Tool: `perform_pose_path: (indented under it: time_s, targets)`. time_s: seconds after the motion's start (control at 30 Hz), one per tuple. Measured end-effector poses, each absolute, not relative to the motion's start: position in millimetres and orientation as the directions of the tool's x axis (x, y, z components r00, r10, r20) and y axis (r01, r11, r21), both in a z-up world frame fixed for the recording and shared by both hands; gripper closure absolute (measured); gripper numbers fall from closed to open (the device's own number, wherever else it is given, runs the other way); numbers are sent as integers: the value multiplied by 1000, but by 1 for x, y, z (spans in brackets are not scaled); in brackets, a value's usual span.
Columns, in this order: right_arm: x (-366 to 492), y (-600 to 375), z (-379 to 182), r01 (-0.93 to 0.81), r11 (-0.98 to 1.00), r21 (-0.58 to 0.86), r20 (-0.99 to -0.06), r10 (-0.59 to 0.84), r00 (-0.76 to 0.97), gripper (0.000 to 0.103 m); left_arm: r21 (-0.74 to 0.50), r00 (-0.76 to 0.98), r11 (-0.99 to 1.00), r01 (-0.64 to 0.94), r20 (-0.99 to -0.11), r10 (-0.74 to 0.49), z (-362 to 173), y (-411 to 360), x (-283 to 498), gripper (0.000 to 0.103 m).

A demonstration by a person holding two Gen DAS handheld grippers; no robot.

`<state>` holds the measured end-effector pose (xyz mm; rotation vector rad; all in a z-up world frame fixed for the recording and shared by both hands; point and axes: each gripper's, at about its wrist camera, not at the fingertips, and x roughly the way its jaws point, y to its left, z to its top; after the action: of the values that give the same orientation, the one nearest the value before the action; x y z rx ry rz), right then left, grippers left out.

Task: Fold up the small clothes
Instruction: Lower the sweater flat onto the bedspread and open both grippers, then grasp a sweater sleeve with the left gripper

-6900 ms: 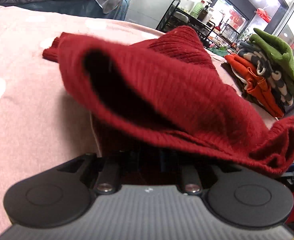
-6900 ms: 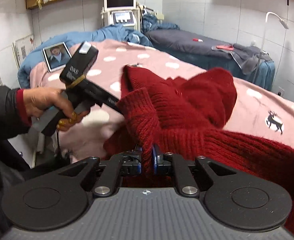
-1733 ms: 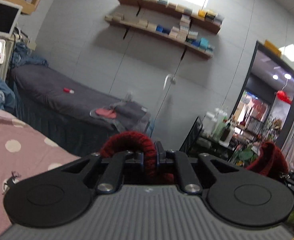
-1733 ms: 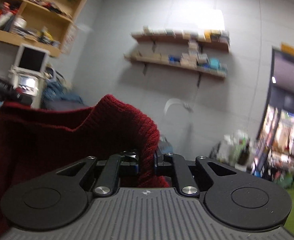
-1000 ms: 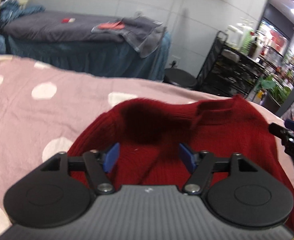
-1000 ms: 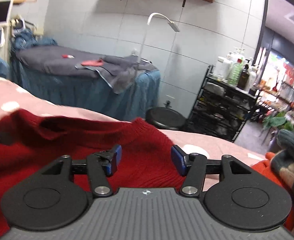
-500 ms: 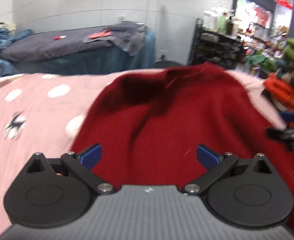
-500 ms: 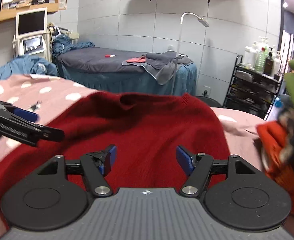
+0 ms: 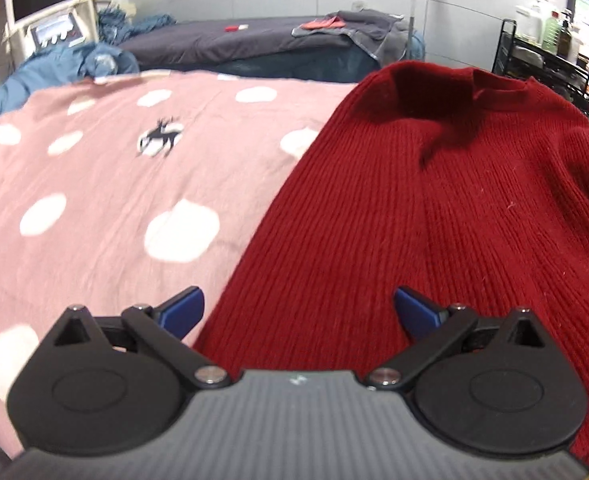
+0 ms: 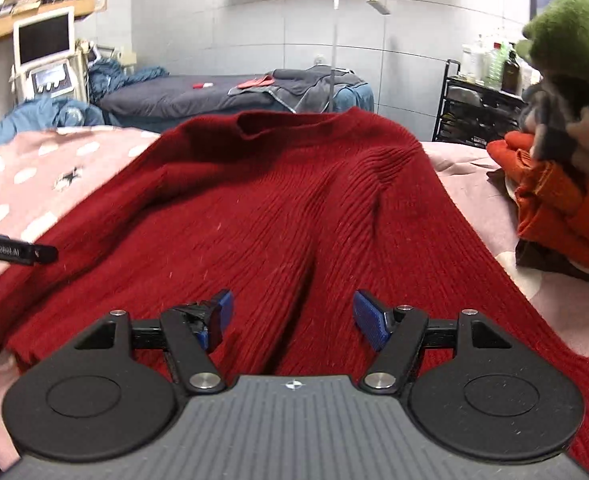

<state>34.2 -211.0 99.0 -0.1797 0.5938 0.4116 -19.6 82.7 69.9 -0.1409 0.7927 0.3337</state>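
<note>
A dark red ribbed knit sweater (image 9: 434,208) lies spread on the pink polka-dot bedspread (image 9: 94,200), collar at the far end. My left gripper (image 9: 298,314) is open and empty, over the sweater's near left edge. In the right wrist view the sweater (image 10: 278,216) fills the middle, with some creases. My right gripper (image 10: 292,316) is open and empty just above the sweater's near hem. The tip of the left gripper (image 10: 18,252) pokes in from the left there.
A pile of clothes, orange (image 10: 554,208) with grey and green (image 10: 570,40) on top, sits on the bed to the right of the sweater. Beyond the bed stand a grey treatment bed (image 9: 254,44), a monitor cart (image 10: 44,52) and a black trolley (image 10: 474,112).
Both grippers have let go of the sweater and opened wide. It went from being held up in the air to lying flat on the bed. The left gripper has shifted left.
</note>
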Motion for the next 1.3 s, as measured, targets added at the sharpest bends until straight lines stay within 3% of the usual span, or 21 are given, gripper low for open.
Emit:
perform_pose_path:
  time_s: [0.23,0.33,0.5,0.57,0.63,0.87,1.03,1.17,1.23,1.3]
  targets:
    - [37,-213,92,-419,907,-41,-586,318,745,0,-78,638,941,-329,-753,160,64,81,-18,0]
    - [37,-213,86,-418,907,-40,-596,314,739,0,-13,637,965,-261,-754,162,53,69,-13,1]
    - [36,-214,82,-423,905,-51,-599,311,738,0,-7,659,973,-231,-737,151,49,61,-14,31]
    - [36,-215,81,-421,906,-48,-601,311,736,0,-22,673,970,-241,-724,151,55,64,-14,61]
    - [36,-216,79,-422,905,-45,-601,313,735,0,-37,686,968,-247,-712,148,64,70,-12,77]
    - [35,-217,80,-429,903,-38,-601,322,731,0,18,725,955,-297,-646,238,101,106,12,87]
    - [38,-217,79,-424,905,-36,-607,317,728,0,138,731,911,-388,-556,396,131,145,38,94]
    - [39,-216,78,-428,903,-41,-612,316,725,0,187,696,860,-474,-518,497,136,185,68,94]
    - [40,-215,78,-429,902,-41,-615,316,723,0,214,659,837,-503,-532,532,131,205,85,94]
    - [40,-215,78,-428,903,-42,-617,314,722,0,138,651,855,-500,-592,476,129,218,92,92]
